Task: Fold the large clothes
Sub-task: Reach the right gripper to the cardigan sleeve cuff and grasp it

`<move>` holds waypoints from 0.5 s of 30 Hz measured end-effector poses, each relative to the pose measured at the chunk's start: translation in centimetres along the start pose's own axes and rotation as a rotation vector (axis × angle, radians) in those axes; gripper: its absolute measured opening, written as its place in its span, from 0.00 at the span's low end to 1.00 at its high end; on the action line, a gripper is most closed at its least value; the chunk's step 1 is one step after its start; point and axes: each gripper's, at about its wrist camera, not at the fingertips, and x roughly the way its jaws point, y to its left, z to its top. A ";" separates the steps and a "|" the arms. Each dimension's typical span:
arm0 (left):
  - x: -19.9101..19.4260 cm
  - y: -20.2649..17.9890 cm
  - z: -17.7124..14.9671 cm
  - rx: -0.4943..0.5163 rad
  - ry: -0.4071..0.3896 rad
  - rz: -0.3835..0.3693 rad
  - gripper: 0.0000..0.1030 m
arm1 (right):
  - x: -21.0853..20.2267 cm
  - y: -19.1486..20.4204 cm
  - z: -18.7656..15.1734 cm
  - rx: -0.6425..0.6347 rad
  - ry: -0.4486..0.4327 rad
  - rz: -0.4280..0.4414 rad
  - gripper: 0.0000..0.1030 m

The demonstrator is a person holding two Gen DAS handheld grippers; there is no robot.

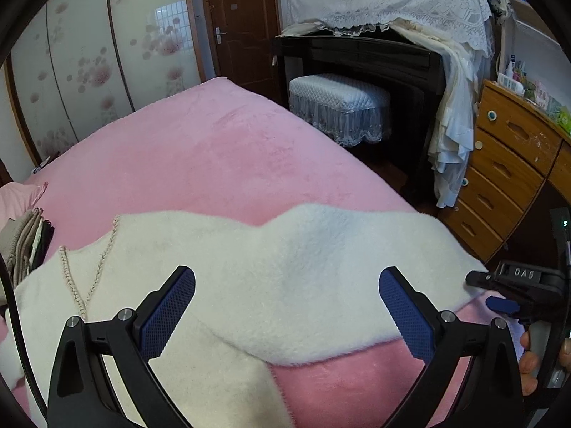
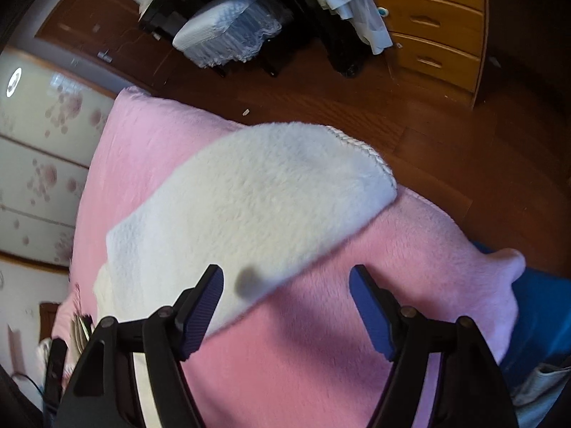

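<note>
Garment: white fleece garment lies spread across the pink bed, one sleeve end at the bed's edge above the floor.
Left hand-held gripper: jaws wide, empty, over the fleece.
Right hand-held gripper: jaws wide, empty, beside the sleeve's hem.
Risk, grasp: thick pile may let pads pinch the bed cover too.
Risk, edge: sleeve may slide off.
</note>
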 end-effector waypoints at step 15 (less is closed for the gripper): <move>-2.2 5.0 -0.6 -0.096 0.017 -0.003 0.97 | -2.2 3.6 0.4 -0.087 -0.267 0.058 0.09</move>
